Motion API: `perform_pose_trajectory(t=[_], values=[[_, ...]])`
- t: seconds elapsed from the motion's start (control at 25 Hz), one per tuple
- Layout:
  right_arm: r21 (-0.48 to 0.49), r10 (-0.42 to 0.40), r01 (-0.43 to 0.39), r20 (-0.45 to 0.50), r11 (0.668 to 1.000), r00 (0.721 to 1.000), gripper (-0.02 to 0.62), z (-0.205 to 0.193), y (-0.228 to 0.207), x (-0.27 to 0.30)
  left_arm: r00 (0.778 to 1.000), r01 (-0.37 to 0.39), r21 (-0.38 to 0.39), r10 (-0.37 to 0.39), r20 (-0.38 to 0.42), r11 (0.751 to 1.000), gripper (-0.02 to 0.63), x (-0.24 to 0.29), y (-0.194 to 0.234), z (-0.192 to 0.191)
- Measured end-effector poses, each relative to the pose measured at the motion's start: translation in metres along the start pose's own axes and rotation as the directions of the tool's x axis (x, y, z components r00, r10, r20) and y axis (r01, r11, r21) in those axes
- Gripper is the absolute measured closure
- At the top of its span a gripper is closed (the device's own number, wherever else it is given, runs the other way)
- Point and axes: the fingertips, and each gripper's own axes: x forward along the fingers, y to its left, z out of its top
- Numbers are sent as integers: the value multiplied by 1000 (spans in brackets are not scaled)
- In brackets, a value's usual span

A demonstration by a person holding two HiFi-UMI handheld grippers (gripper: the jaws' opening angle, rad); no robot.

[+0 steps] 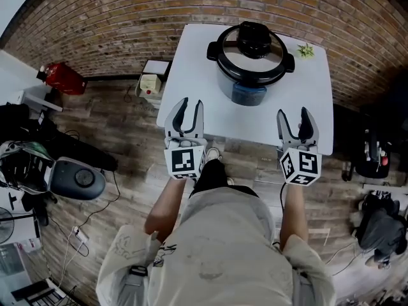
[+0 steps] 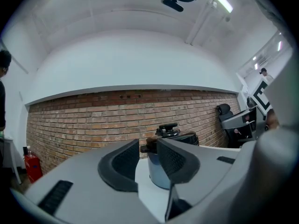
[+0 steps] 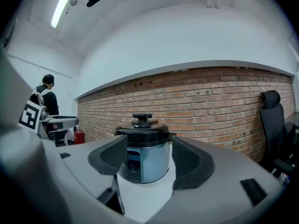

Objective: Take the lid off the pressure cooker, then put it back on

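Note:
A silver pressure cooker point(image 1: 250, 75) with a black lid point(image 1: 251, 55) and black knob stands on the far half of a white table point(image 1: 197, 101). The lid sits on the pot. My left gripper point(image 1: 185, 110) hovers at the table's near left edge, jaws open and empty. At the near right edge my right gripper point(image 1: 298, 118) is also open with nothing between its fingers. Both point level toward the cooker, well short of it. In the left gripper view the cooker point(image 2: 169, 164) shows beyond the jaws point(image 2: 148, 164); in the right gripper view the cooker point(image 3: 142, 155) stands framed between the jaws point(image 3: 149, 162).
A small green plant point(image 1: 306, 50) sits at the table's far right corner. A brick wall point(image 1: 127, 18) runs behind the table. A red extinguisher point(image 1: 62, 78) and a small box point(image 1: 150, 83) lie on the floor at left; bags and a chair point(image 1: 373, 152) crowd the right.

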Motion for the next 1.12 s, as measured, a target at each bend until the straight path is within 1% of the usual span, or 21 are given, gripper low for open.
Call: perform_pose_trajectory(t=[0.04,0.12,0.16,0.2,0.24,0.28,0.32,0.44,0.56,0.72,0.92,1.12], values=[[-2,2,-2,3,1000,1000,300,1,1,-1,1000,0,1,0,-1,1000,486,0,-1,0],[-2,4,-4,13,1000,1000,374,2,1,-1,1000,-12,14,12,2,1000,518,1,-1,2],[-2,1,-1,19,1000,1000,392,3,1,-2,1000,-17,19,17,0,1000,535,1,-1,2],[-4,-8,9,25,1000,1000,429,4,1,-3,1000,-17,18,17,-4,1000,553,1,-1,1],[-7,-21,21,33,1000,999,479,5,0,-4,1000,-13,12,13,-11,1000,570,1,-1,-1],[-10,-34,34,40,999,999,544,6,-2,-5,1000,-5,1,5,-19,1000,587,1,-2,-3],[-12,-44,44,44,999,998,580,7,-3,-6,1000,5,-11,-5,-28,1000,591,1,-3,-5],[-18,-54,55,41,998,998,580,8,-4,-7,999,14,-30,-15,-42,999,591,1,-3,-8],[-19,-54,54,37,998,998,580,9,-4,-6,999,5,-25,-6,-32,1000,591,2,-2,-7],[-20,-46,46,26,999,999,580,7,-4,-6,999,3,-20,-4,-44,1000,591,2,-3,-9],[-22,-40,40,24,999,999,580,9,-2,-8,999,-24,-17,23,-46,1000,591,3,1,-7],[-22,-52,53,40,998,998,580,19,-5,-10,1000,-7,-15,7,-24,1000,591,5,-2,0]])
